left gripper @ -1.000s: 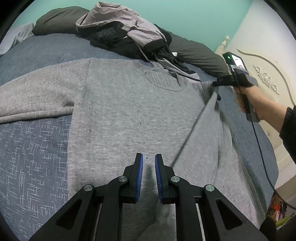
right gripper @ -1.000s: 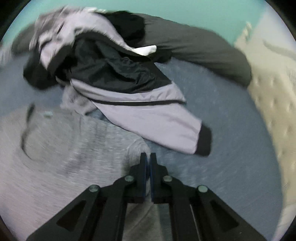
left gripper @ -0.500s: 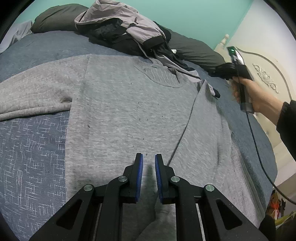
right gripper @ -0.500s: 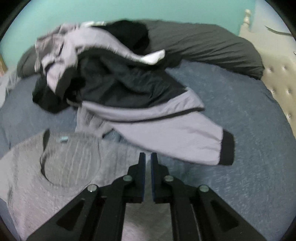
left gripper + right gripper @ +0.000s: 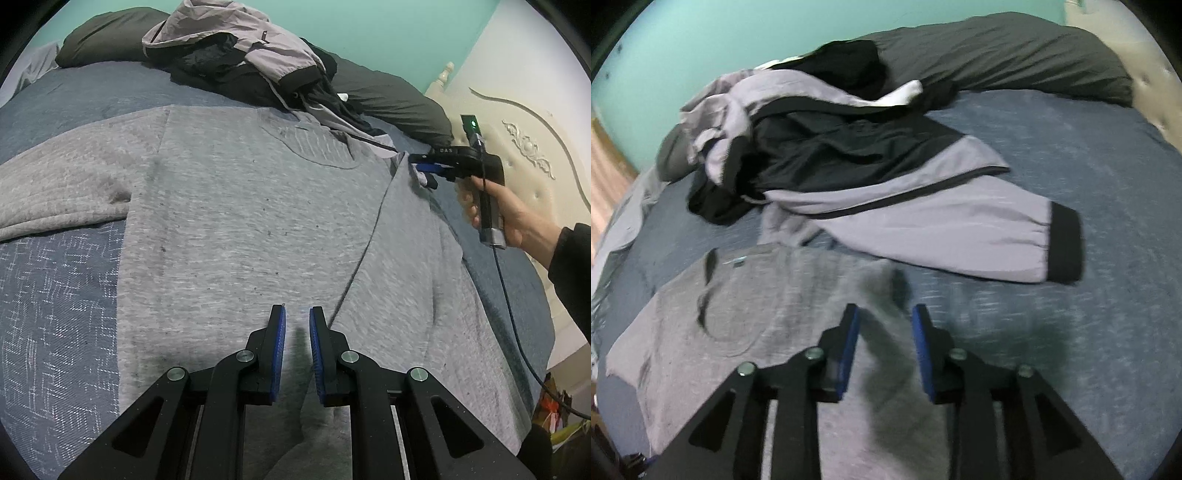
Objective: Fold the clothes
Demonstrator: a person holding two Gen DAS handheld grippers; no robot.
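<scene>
Grey sweatshirt (image 5: 258, 206) — spread flat on bed (image 5: 55, 295), one sleeve out at left, right side folded inward. Left gripper (image 5: 297, 332): jaws slightly apart, empty, over hem. Right gripper (image 5: 884, 321) — jaws just opening, releasing shoulder fold to settle.

A heathered grey sweatshirt (image 5: 258, 206), flecked with small dark specks, is spread on a bed (image 5: 55, 295) covered in slate blue marked with white crosshatch. A lilac-grey jacket (image 5: 923, 221) is trimmed with black panels and cuffs. The pillow (image 5: 1015, 51) is dark grey, the wall (image 5: 369, 22) mint green, the headboard (image 5: 524, 110) cream.
</scene>
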